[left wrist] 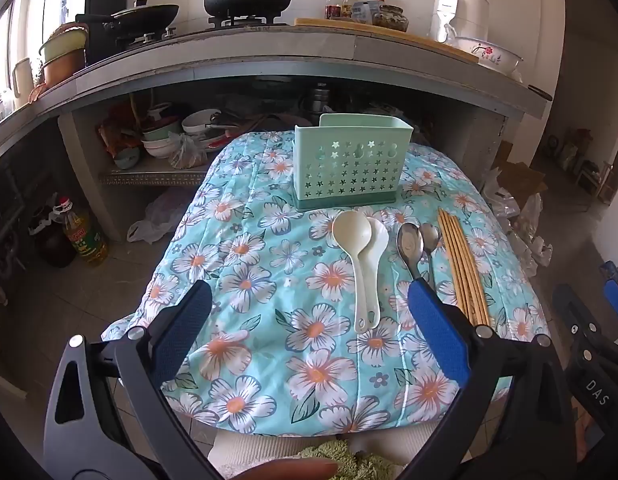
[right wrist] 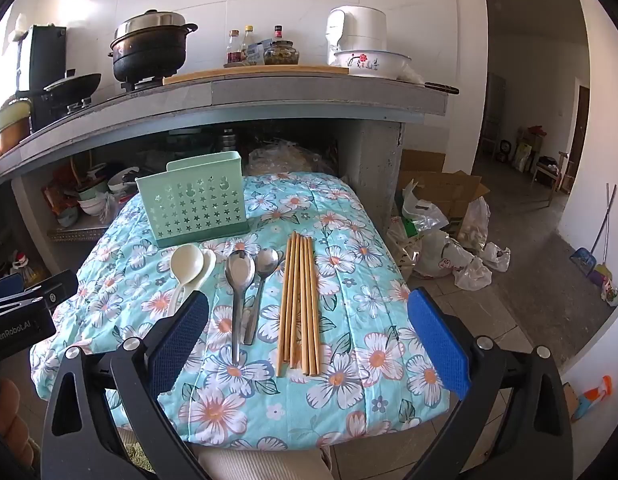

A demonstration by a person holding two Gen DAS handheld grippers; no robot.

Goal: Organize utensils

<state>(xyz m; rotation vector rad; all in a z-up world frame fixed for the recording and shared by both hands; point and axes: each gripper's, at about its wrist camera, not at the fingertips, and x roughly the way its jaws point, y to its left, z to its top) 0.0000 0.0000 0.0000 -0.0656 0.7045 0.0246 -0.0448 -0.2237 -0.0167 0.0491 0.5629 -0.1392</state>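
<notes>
- Utensils lay in a row before the green holder [left wrist: 351,162]: white ladles [left wrist: 359,258], steel spoons [right wrist: 245,292], chopsticks [right wrist: 299,306].
- Left gripper [left wrist: 309,334] and right gripper [right wrist: 309,338] hovered spread wide, holding nothing.
- Risk: chopsticks lay touching, so a pinch could scatter them; the soft floral cloth [left wrist: 249,280] might bunch.
- Cluttered kitchen counter [right wrist: 269,98] stood behind.
</notes>
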